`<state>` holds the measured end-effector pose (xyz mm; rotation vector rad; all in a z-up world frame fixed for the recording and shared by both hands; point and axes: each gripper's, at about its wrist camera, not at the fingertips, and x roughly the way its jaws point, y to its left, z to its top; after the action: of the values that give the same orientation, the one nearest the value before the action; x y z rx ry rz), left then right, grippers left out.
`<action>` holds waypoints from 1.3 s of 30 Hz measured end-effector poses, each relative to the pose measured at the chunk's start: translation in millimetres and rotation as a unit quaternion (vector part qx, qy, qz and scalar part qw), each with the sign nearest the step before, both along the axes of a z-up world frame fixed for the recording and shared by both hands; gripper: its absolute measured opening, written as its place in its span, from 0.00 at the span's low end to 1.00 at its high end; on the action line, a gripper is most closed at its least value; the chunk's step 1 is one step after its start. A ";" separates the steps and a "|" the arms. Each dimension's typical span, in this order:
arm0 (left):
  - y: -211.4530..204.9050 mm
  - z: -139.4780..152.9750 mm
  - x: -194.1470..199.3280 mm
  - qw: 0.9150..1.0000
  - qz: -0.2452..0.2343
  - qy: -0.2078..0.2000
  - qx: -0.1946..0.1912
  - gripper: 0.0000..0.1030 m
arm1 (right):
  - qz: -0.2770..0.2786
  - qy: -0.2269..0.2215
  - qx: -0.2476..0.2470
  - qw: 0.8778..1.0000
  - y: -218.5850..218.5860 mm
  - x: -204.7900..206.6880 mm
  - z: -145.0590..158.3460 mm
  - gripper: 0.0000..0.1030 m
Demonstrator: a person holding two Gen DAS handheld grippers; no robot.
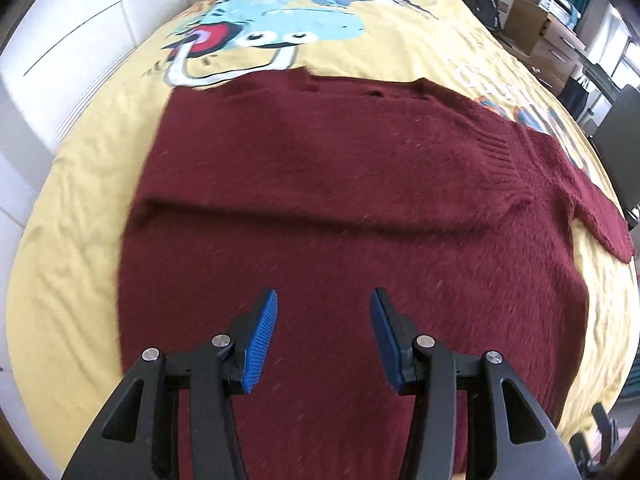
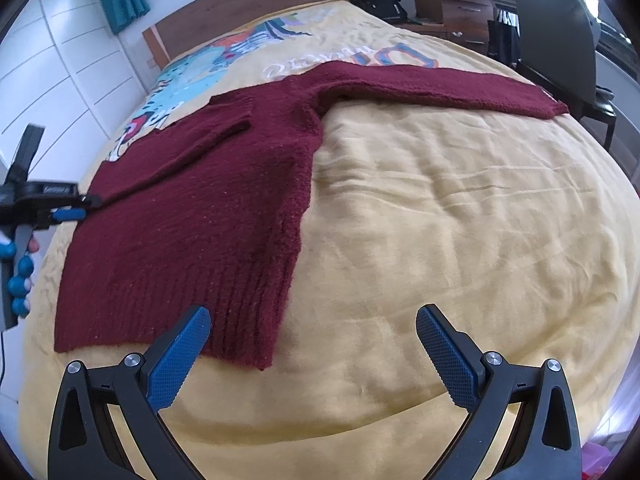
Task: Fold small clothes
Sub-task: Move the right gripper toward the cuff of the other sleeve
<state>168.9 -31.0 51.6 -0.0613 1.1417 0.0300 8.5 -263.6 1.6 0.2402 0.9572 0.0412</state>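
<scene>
While both of your grippers hang empty over the bed, start with what is nearest: your right gripper has its fingers spread wide above bare yellow cover, just beside the ribbed hem corner of the sweater. Your left gripper hovers over the body of the knit with its fingers partly apart and nothing between them. The sweater lies flat on the cover, one sleeve stretched out sideways toward the chair; the other sleeve looks already laid across the chest, though the left view is smeared and I would not swear to it. This is a thick, fuzzy, soft knit: light enough to lift, but limp, so it will sag and drag on the cover instead of holding a crease. Pinch it at the firmer ribbed parts, the cuff of the outstretched sleeve or the hem corners, taking the full thickness so no layer slips free. Farther off, the cartoon print and the headboard leave room for folding upward.
</scene>
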 end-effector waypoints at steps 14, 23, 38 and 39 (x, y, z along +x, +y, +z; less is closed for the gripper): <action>36.8 26.6 -64.1 0.999 0.037 -0.017 -0.004 0.49 | -0.001 -0.015 0.038 0.999 -4.5 -1.8 14.0 1.00; 39.2 35.4 -72.4 0.998 0.052 -0.022 -0.002 0.49 | -0.034 -0.022 0.059 0.997 -37.6 27.2 22.4 1.00; 35.0 27.8 -58.3 0.998 0.061 -0.007 -0.030 0.49 | -0.128 0.008 0.073 0.989 -134.9 74.3 -4.5 1.00; 35.0 26.7 -57.7 0.998 0.062 -0.006 -0.028 0.49 | -0.133 0.011 0.074 0.988 -139.8 76.6 -7.2 1.00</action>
<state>111.3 4.0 78.3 -0.1821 1.1257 0.1082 85.1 -403.5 -5.5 0.5044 0.9389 -0.1367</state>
